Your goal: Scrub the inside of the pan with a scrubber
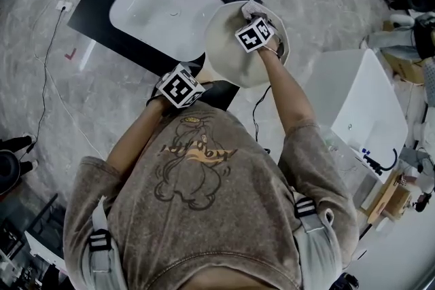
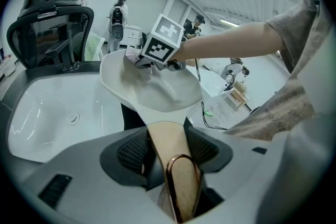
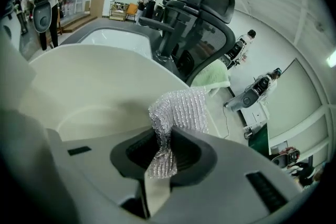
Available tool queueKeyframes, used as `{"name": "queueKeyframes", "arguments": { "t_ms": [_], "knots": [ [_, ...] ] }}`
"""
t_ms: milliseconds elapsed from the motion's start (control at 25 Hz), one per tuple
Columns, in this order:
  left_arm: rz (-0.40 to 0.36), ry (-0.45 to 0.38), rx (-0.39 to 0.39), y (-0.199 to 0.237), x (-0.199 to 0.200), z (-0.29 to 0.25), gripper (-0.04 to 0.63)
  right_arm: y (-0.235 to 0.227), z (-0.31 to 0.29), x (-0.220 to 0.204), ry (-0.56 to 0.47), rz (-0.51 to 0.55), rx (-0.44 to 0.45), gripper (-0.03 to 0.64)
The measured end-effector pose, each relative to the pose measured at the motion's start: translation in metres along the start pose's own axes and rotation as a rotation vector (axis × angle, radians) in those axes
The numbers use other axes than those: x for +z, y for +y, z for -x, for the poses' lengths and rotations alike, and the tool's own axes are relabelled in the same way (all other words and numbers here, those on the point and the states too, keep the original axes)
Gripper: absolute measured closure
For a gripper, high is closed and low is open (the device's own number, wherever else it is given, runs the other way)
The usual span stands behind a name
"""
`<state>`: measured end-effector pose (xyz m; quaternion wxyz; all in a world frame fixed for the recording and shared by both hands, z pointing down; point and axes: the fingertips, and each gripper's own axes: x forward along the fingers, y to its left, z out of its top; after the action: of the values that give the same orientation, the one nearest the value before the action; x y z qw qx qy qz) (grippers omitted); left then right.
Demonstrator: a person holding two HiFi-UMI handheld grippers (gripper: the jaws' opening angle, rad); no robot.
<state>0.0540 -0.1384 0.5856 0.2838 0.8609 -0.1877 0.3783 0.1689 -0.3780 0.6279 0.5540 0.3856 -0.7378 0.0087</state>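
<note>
1. The left gripper (image 2: 166,157) is clamped shut on the handle (image 2: 169,134), whose long axis runs from the jaws toward 12 o'clock into the bowl.
2. In the head view the pan (image 1: 228,58) is held up over the sink's (image 1: 153,7) 4 o'clock edge, with its inside facing up.
3. The right gripper (image 3: 164,152) is pinched tight on the tail of a silver mesh scrubber (image 3: 181,113).
4. The scrubber sits at the bowl's 1 o'clock side, seemingly against the wall. The unscrubbed bowl lies toward 7 o'clock, so the stroke likely runs along the handle's axis.
</note>
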Motion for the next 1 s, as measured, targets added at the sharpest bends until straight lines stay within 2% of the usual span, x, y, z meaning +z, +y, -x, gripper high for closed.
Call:
{"name": "queueKeyframes", "arguments": {
  "t_ms": [480,840,1000],
  "knots": [
    [0.055,0.0,-0.006,0.001,-0.001,0.0,0.347,-0.013,0.024,-0.046,0.109,0.048,0.001,0.532],
    [0.071,0.008,0.006,-0.001,0.0,0.0,0.351,-0.005,0.046,-0.078,0.191,0.078,0.077,0.532],
    [0.072,0.016,0.012,0.0,0.0,0.001,0.351,-0.003,0.059,-0.091,0.249,0.055,0.119,0.532]
  ]
}}
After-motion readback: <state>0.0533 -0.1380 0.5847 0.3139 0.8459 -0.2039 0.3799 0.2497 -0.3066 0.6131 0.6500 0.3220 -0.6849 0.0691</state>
